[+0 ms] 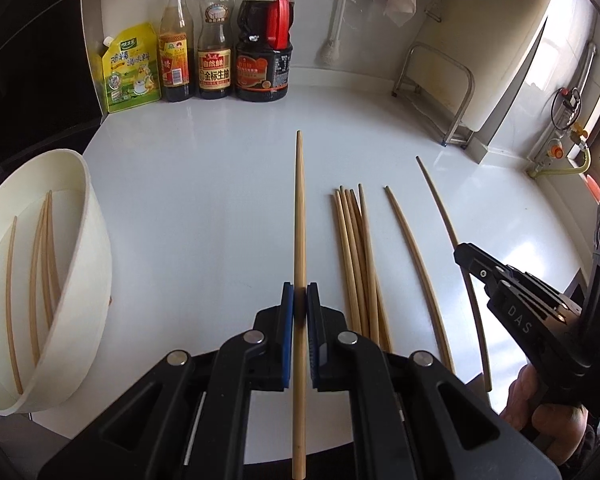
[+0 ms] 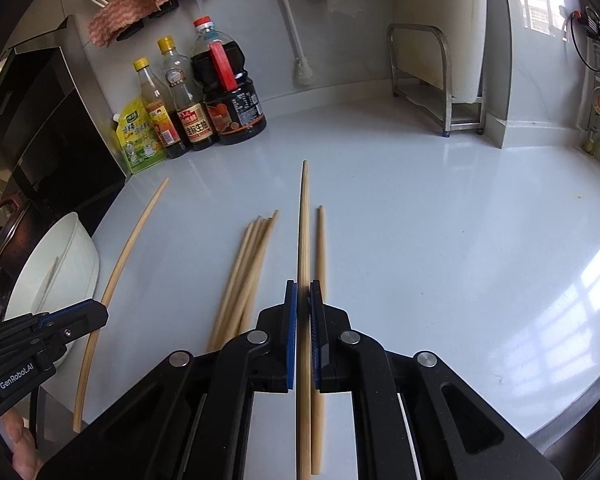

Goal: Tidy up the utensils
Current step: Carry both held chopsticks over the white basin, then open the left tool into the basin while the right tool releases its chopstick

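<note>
My left gripper [image 1: 300,293] is shut on one wooden chopstick [image 1: 299,200] that points away over the white counter. My right gripper [image 2: 303,291] is shut on another chopstick [image 2: 304,220], held the same way. Each gripper shows in the other's view: the right gripper [image 1: 464,255] with its chopstick [image 1: 436,192], the left gripper [image 2: 98,314] with its chopstick [image 2: 134,236]. A loose bundle of chopsticks [image 1: 354,248] [image 2: 248,268] lies on the counter between them, and a single chopstick [image 1: 410,256] [image 2: 320,248] lies beside it. A white bowl [image 1: 96,240] [image 2: 82,256] at the left holds several chopsticks.
Three sauce bottles [image 1: 220,40] and a yellow pouch [image 1: 130,68] stand at the back wall. A metal rack [image 1: 440,88] is at the back right. A dark stove area with a pot [image 2: 8,224] lies beyond the counter's left edge. A hand [image 1: 548,412] grips the right tool.
</note>
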`<state>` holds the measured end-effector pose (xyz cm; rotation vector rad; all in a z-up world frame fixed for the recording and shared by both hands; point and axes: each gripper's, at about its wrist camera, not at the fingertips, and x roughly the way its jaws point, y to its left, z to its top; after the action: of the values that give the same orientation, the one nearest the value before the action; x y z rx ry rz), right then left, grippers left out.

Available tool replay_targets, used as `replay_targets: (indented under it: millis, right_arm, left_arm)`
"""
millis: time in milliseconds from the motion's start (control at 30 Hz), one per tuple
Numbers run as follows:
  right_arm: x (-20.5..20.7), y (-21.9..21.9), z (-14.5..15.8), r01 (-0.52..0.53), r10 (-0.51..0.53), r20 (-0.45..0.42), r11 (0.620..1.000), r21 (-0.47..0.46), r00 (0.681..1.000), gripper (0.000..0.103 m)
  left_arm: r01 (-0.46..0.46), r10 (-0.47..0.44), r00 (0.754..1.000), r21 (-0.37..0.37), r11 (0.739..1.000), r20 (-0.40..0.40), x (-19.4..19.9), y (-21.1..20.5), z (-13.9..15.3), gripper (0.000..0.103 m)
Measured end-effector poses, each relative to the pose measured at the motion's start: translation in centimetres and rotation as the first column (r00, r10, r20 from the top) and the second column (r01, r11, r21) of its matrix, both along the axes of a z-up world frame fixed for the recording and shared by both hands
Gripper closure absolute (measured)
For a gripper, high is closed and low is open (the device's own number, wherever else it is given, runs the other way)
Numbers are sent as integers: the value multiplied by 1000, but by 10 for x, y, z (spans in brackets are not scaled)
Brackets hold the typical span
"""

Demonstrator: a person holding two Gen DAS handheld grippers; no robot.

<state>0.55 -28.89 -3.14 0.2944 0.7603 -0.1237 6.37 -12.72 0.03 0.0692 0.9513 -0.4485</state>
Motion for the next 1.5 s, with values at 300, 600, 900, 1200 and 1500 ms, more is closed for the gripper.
replay_targets:
  millis: [300,600,900,1200,1500]
  right_arm:
    - [32,83,49,-177,175,97,984,16,980,97]
    - [84,208,65,-401,396,103,916,31,912,97]
    - [124,300,51,-527,526,28,849,25,850,97]
    - [150,324,23,-533,534,-59,846,29,844,97]
    - [139,315,21,-508,508,-51,861,15,860,92]
  left_arm:
    - [-97,101,990,-42,994,99,-5,78,46,96]
    - [-292,294,942,-35,956,164,10,189,60,96]
    - [-392,394,912,-35,919,116,42,259,31,96]
    - [-420,421,906,-29,907,35,57,279,0,96]
    - [-456,458,888,-52,889,40,48,290,0,65]
